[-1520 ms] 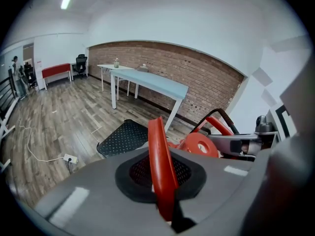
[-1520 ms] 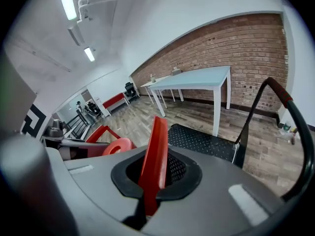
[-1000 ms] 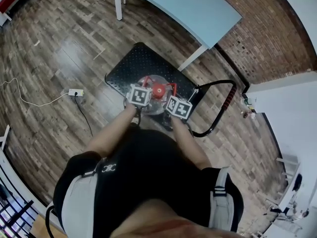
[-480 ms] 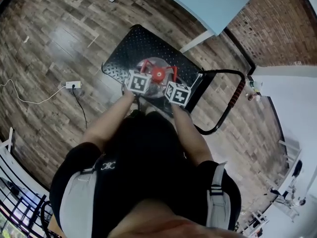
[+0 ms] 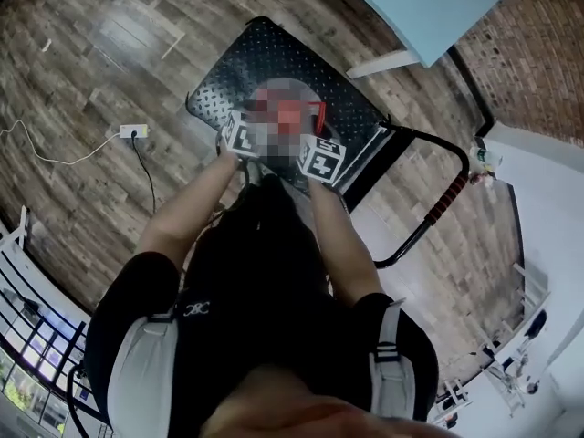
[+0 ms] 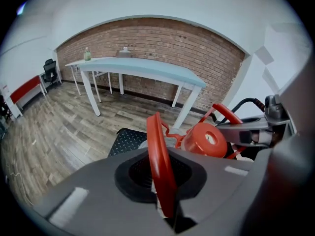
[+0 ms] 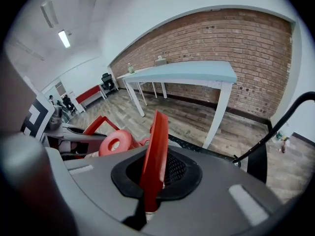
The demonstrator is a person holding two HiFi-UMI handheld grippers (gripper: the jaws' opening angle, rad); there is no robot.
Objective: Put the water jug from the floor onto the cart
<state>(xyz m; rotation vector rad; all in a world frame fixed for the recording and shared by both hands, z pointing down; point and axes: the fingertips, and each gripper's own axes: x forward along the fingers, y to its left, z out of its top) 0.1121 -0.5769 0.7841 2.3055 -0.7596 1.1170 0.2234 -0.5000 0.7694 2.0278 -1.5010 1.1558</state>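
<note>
The water jug [image 5: 317,113] is mostly hidden in the head view; only a red handle shows, over the near part of the black cart deck [image 5: 246,57]. My left gripper [image 5: 245,137] is shut on one red jug handle [image 6: 158,166], which stands edge-on between its jaws. The red cap [image 6: 205,140] sits just beyond it. My right gripper [image 5: 319,161] is shut on the other red handle [image 7: 155,151], with the cap [image 7: 115,142] to its left. Whether the jug rests on the deck cannot be told.
The cart's black push bar with its red grip [image 5: 443,206] curves out at the right. A pale blue table [image 5: 429,7] stands beyond the cart in front of a brick wall [image 6: 162,38]. A power strip [image 5: 133,131] and its cable lie on the wood floor at the left.
Both grippers have carried the jug farther over the cart deck and lower. The person has leaned further forward over it.
</note>
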